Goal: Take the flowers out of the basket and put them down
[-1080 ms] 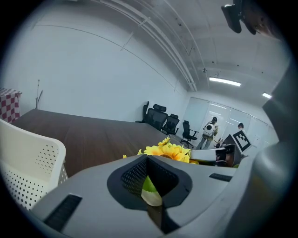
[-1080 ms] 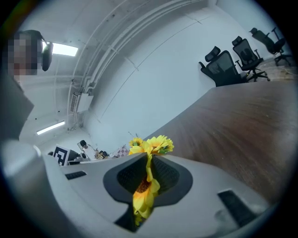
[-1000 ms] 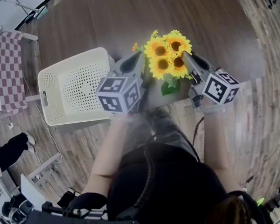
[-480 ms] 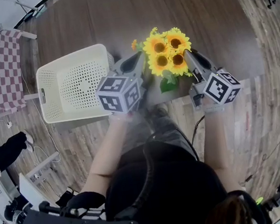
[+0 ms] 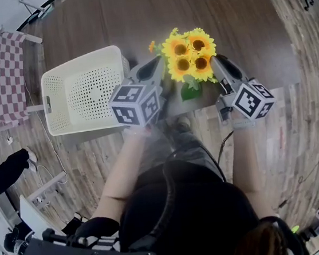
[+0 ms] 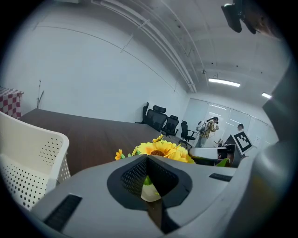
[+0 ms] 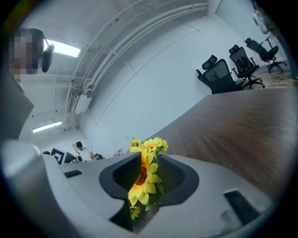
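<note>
Head view: a bunch of yellow sunflowers (image 5: pixel 189 57), heads up and stems upright, hangs over the dark wood table (image 5: pixel 134 17) beside the white perforated plastic basket (image 5: pixel 83 90), as a second ago. 
Left gripper view: the left gripper (image 6: pixel 148 160) pinches a pale stem. 
Right gripper view: the right gripper (image 7: pixel 150 160) has just been spreading its jaws, with a bloom loose between them.

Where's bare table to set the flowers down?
Free: the wide stretch of table beyond the basket and flowers, and the patch between the flowers and the table's right edge. Crowded: the near edge, where basket and flowers sit close together.
</note>
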Demonstrator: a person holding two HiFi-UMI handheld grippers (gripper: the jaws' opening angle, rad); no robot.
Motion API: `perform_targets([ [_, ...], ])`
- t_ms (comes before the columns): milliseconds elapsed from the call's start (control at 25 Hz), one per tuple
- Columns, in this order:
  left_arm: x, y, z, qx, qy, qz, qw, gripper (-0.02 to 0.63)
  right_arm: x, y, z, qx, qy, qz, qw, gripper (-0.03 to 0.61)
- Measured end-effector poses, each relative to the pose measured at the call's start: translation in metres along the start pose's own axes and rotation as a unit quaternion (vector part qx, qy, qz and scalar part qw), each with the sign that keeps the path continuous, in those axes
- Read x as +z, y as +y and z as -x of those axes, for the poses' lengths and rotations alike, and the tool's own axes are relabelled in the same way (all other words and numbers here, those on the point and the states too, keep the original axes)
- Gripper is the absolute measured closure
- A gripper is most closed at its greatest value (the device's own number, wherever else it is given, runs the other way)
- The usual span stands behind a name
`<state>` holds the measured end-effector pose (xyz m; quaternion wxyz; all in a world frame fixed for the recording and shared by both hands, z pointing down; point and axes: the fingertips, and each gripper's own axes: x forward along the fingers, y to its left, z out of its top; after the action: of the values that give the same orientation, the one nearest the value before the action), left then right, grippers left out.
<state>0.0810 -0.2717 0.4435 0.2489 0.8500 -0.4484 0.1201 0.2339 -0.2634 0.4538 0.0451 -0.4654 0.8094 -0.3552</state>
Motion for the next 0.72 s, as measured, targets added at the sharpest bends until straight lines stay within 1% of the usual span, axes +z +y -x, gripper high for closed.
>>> perform_targets([
  [400,-0.014,-0.017,0.008,0.002,-0.002,0.005,1.0000,0.612,-0.006,0.006,0.016,0.009,-0.003,0.009,1.000,0.466],
  [600,-0.018,-0.023,0.011,0.004,-0.006,0.001,1.0000,0.612,-0.006,0.014,0.023,0.030,-0.016,0.012,0.999,0.562],
  [640,-0.018,-0.024,0.012,0.004,-0.009,0.000,1.0000,0.612,-0.006,0.016,0.026,0.033,-0.018,0.015,0.999,0.575],
  [720,-0.016,-0.028,0.015,0.004,-0.016,-0.003,0.9998,0.612,-0.005,0.021,0.030,0.040,-0.020,0.022,0.999,0.575],
])
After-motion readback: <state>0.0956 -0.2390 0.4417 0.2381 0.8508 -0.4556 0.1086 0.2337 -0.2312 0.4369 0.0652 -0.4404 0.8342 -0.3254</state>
